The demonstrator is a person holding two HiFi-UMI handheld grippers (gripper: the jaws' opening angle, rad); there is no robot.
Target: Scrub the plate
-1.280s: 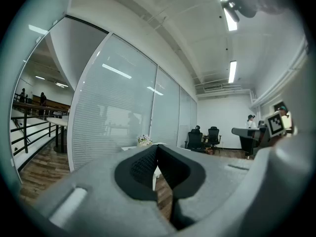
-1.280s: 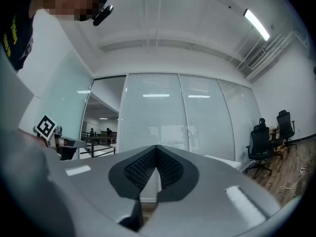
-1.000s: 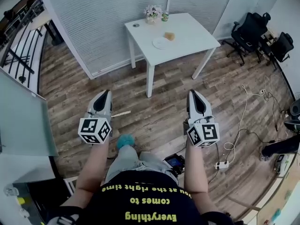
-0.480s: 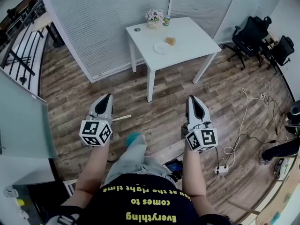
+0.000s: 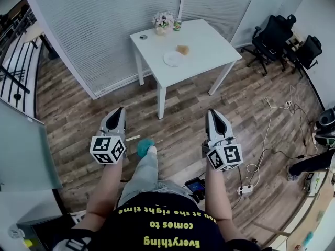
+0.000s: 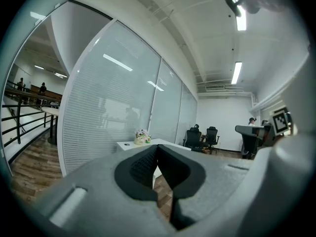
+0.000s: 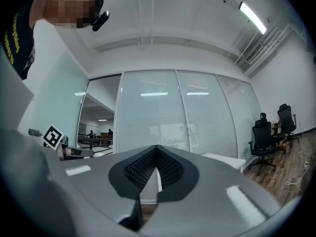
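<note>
Plate on table, well ahead of both grippers; both shut & empty.

Head view: white plate (image 5: 172, 59) sits on the white table (image 5: 209, 41) by the glass wall, w/ a tan sponge (image 5: 182, 49) just beside it on the wall side; flowers (image 5: 163, 21) & a green can (image 5: 177, 24) stand at the table's back edge. Left gripper (image 5: 118, 114) & right gripper (image 5: 212, 114) are held about level over the wood floor (image 5: 178, 114), close to the person's body and well apart from the table. The plate lies ahead, roughly btwn the lines they point along. In each gripper's own view the jaws are together, pads meeting, nothing btwn them.
</note>
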